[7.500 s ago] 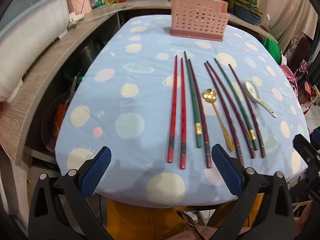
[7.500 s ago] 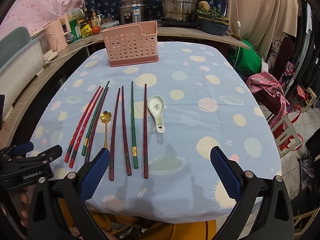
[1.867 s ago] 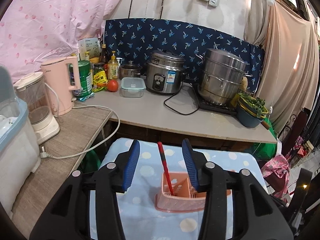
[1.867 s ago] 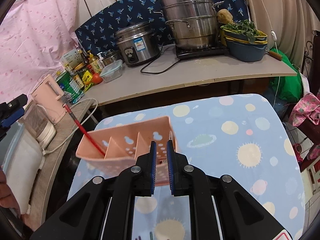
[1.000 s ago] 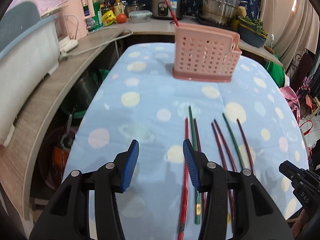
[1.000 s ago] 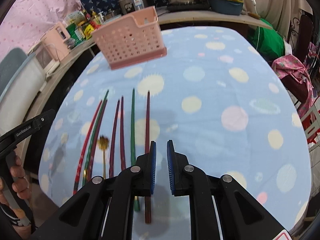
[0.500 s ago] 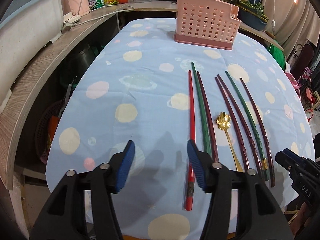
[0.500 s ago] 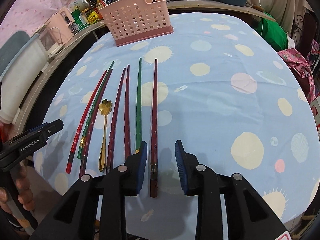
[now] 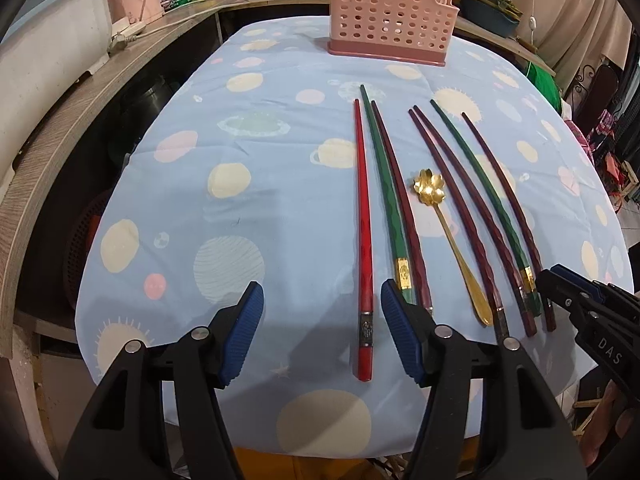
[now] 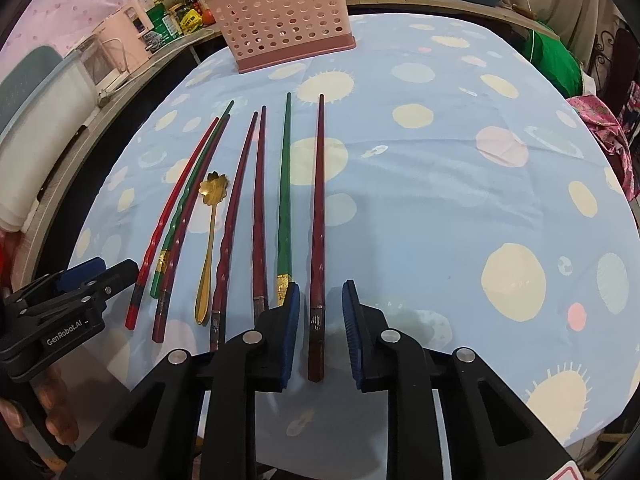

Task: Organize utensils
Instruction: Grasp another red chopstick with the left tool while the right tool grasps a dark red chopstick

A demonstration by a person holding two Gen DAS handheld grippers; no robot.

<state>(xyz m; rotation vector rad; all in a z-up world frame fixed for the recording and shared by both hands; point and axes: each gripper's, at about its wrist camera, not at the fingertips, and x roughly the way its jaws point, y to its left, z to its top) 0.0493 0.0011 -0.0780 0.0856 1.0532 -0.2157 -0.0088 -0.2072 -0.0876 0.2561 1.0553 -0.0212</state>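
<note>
Okay, my left claw (image 9: 322, 332) stands wide, red chopstick (image 9: 363, 240) between pads, untouched. Right claw (image 10: 320, 330) narrow, closing, dark red chopstick (image 10: 318, 216) between pads, no contact. Pink basket (image 9: 390, 16) at far end of worktop (image 9: 248, 208), contents hidden. Chopstick butts hidden behind fingers. Readable: "GenRobot.AI", "DAS" on claws.

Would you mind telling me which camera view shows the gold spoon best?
The left wrist view: the gold spoon lies near the picture's centre, flower-shaped bowl bright and sharp, handle clear to its tip. In the right wrist view the same spoon is also whole, but further to the side, smaller and duller, between curved chopsticks.
</note>
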